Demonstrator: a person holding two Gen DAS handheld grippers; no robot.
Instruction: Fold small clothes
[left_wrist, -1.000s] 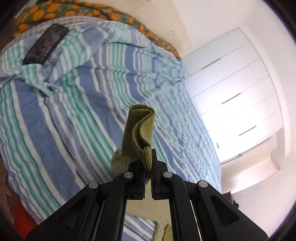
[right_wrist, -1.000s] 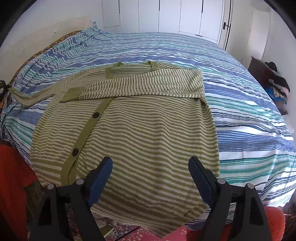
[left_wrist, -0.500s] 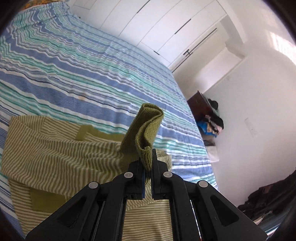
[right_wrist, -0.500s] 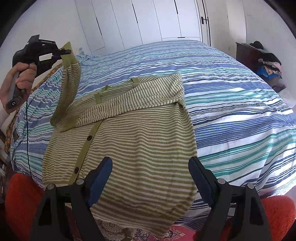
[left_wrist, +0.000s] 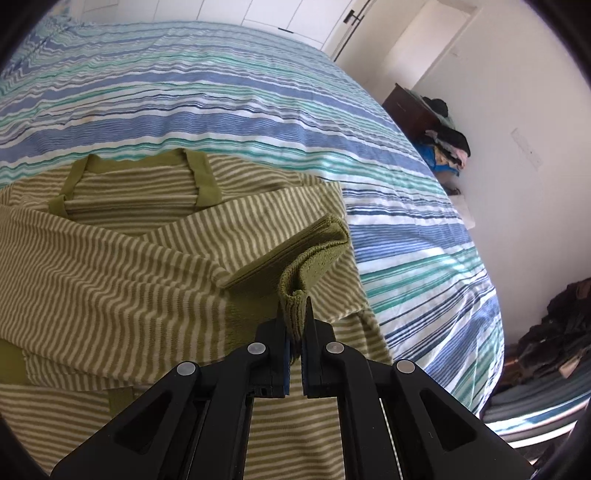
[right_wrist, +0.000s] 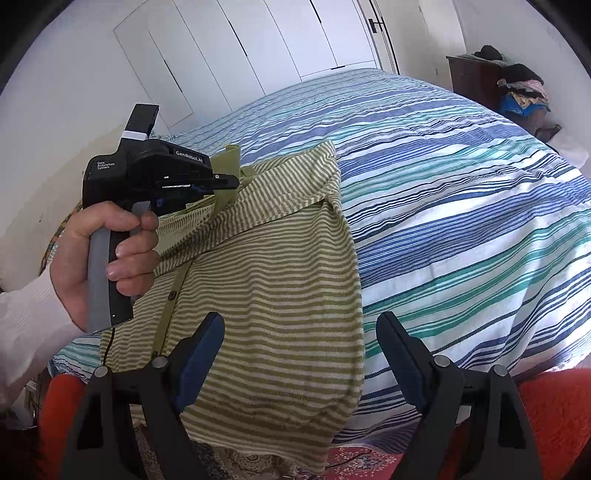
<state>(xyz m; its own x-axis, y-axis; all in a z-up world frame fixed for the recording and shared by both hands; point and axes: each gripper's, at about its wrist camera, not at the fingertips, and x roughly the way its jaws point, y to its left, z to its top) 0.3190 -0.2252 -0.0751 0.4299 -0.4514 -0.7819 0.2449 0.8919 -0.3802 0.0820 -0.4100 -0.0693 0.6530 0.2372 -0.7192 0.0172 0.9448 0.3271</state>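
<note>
Left gripper (left_wrist: 295, 314) is clamped tight on the solid olive ribbed cuff (left_wrist: 314, 258) of the green-and-cream striped knit cardigan (left_wrist: 110, 266), and that cuff folds over itself right at the pinch. Only a thin edge of the knit sits between the pads, so here's the worry: a sideways tug could slide the ribbing out and drop the sleeve short of its mark. And since the sleeve drapes loosely across the chest of the cardigan, I reckon a release from up high would let it land crooked or bunched, spoiling the fold.

Out past the jaws, the cuff reaches toward the cardigan's right-hand edge, close to where the garment meets the blue, teal and white striped bedspread (left_wrist: 258, 92); overshoot and it hangs off the body of the garment.

Over to the right gripper (right_wrist: 299, 350): jaws standing wide apart, nothing between them, hovering above the cardigan's lower half near the hem, which droops over the edge of the bed. A careless drag could pull the whole thing floorward. The person's hand (right_wrist: 103, 258) grips the left tool's handle above the button placket.
</note>
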